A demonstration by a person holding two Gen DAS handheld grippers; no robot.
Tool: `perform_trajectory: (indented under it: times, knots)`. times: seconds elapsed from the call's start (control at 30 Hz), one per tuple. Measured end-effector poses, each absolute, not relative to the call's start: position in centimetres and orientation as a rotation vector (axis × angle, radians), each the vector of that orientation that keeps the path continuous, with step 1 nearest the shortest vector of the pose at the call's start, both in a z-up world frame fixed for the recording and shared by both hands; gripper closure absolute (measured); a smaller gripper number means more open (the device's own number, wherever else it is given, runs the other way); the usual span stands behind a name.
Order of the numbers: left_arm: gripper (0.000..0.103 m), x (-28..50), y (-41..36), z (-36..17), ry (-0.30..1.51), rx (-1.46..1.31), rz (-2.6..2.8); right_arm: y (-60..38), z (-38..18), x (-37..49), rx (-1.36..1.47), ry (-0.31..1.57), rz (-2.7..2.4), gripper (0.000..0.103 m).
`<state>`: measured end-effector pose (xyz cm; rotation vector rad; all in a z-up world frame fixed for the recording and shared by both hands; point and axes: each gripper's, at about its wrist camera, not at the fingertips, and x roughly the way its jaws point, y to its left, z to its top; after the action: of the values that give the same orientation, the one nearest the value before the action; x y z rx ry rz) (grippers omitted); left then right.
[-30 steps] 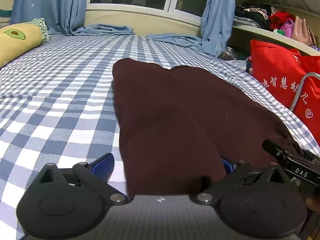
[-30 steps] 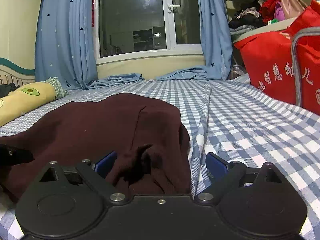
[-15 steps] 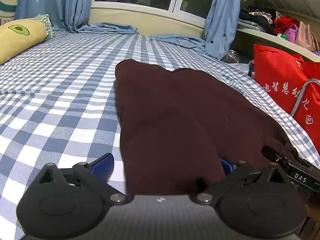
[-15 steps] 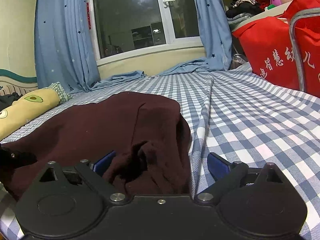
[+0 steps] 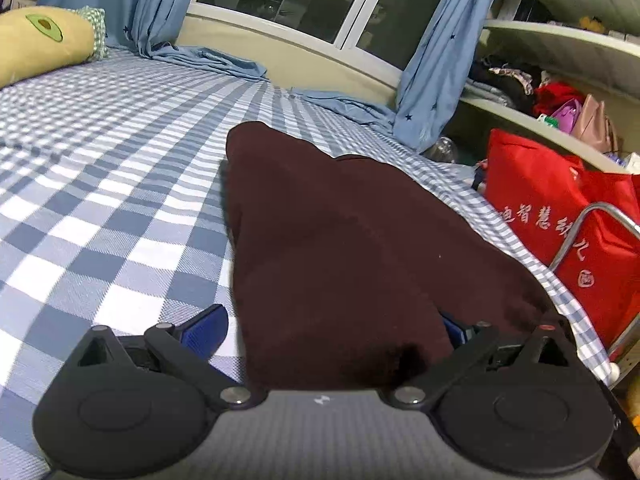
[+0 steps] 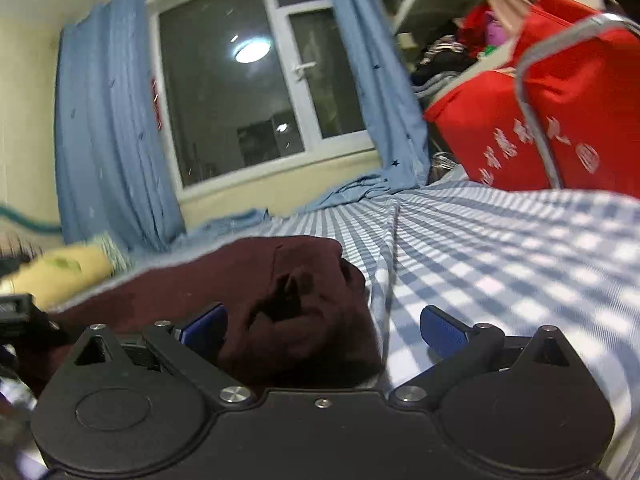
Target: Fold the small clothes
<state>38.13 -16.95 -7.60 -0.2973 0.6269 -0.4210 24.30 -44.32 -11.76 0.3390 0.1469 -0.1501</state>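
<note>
White Chinese characters ran across the red bag (image 5: 560,216), up and to the right of the left claw; "智慧" could be made out, and a circled character sat lower down. The right wrist view blurred them beyond reading.

The left tongs (image 5: 334,330) point forward and somewhat downward with the two blue-padded fingers (image 5: 206,326) spread wide, the left pad fully in sight and the right one only peeking out at its edge. The right tongs (image 6: 323,326) are rolled so their view tilts, aimed close to level. Their jaws have just been opening and now stand at their widest, both blue pads (image 6: 442,330) clear and pressing on nothing.
</note>
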Motion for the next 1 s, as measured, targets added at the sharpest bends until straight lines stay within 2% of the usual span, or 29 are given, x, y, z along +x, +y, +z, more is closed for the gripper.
perform_trajectory:
  times: [0.3,0.47,0.73,1.0]
  knots:
    - [0.000,37.9,-17.2,-7.9,0.600,-0.313,-0.405,-45.9,-11.8,23.6,0.398,0.148,-0.047,0.001]
    - [0.001,38.7,-17.2,-6.3,0.639,-0.297,-0.412,-48.4,-10.6,25.0,0.404,0.185,0.019,0.000]
    - [0.001,40.0,-18.2,-3.0,0.586,-0.122,-0.424,-51.7,-6.9,30.3,0.384,0.292,0.124,0.000]
    - [0.000,44.0,-17.5,-3.5,0.694,-0.130,-0.514,-53.0,-5.9,39.1,0.372,0.448,0.259,0.000]
